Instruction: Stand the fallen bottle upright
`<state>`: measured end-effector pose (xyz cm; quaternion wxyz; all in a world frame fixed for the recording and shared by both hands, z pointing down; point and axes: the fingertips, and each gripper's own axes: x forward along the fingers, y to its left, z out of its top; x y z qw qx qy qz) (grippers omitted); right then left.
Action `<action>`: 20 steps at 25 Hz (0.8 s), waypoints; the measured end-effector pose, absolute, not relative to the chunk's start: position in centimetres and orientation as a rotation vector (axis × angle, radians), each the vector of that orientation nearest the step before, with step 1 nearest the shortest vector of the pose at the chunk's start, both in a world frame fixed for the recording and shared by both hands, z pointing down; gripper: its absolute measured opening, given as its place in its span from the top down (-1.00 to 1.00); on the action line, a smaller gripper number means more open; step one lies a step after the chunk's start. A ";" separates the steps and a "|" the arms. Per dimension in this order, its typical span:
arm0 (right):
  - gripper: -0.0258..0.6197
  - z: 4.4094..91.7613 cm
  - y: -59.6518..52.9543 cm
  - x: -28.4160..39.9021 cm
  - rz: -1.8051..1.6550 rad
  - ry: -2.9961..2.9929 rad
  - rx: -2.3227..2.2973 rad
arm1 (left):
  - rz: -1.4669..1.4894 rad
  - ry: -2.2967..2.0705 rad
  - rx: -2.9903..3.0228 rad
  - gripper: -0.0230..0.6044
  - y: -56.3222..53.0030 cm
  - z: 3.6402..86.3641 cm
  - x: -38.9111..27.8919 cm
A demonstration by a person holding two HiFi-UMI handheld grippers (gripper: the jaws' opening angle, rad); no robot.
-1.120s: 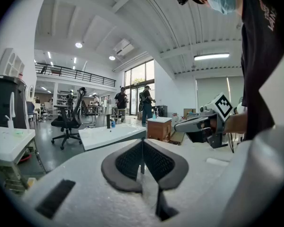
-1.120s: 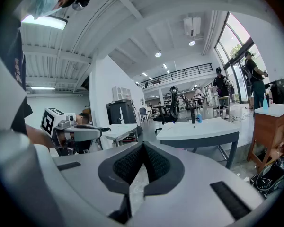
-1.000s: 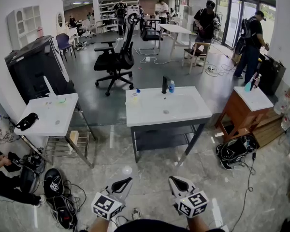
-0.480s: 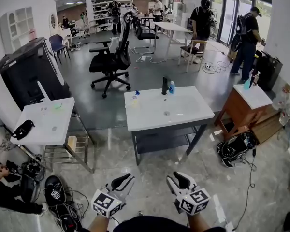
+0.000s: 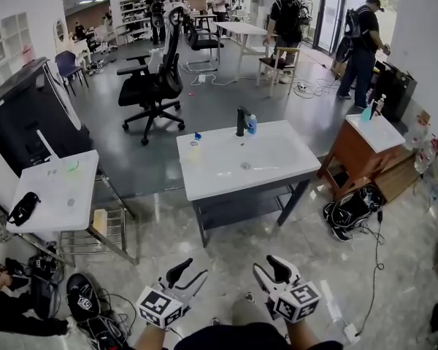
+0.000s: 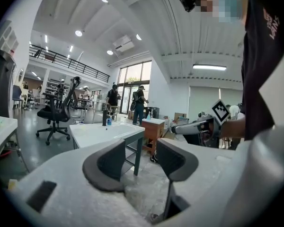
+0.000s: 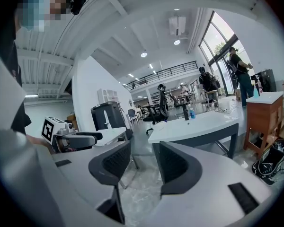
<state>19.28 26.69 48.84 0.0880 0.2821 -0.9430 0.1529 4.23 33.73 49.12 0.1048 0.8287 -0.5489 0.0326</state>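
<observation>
A white sink counter stands ahead on the tiled floor. At its back left lies a small clear bottle with a blue cap; it is too small to tell whether it lies or stands. A black faucet and a blue bottle stand at the back edge. My left gripper and right gripper hover low over the floor, well short of the counter. Both sets of jaws are opening with nothing between them, as the left gripper and right gripper show in their own views.
A white side table stands at the left, with a helmet and cables on the floor below it. A wooden cabinet and a black bag are at the right. A black office chair and several people are behind the counter.
I have moved closer to the sink counter. Both grippers went from shut to open and shifted slightly forward.
</observation>
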 end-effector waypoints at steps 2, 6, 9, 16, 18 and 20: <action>0.36 49.0 25.4 19.1 0.469 -2.804 0.846 | 0.094 -1.614 2.440 0.29 32.7 49.4 3.9; 0.36 49.3 21.5 17.6 0.472 -2.815 0.817 | 0.110 -1.650 2.405 0.29 29.6 49.9 2.3; 0.36 49.6 18.3 16.2 0.467 -2.817 0.767 | 0.108 -1.689 2.377 0.29 26.7 49.9 1.0; 0.36 49.3 10.1 14.2 0.437 -2.831 0.656 | 0.094 -1.786 2.319 0.29 18.7 48.7 -0.8; 0.36 49.3 8.0 13.6 0.432 -2.834 0.622 | 0.093 -1.800 2.311 0.29 16.8 48.9 -1.1; 0.36 49.4 5.9 13.0 0.428 -2.839 0.589 | 0.096 -1.825 2.297 0.29 14.9 48.8 -1.5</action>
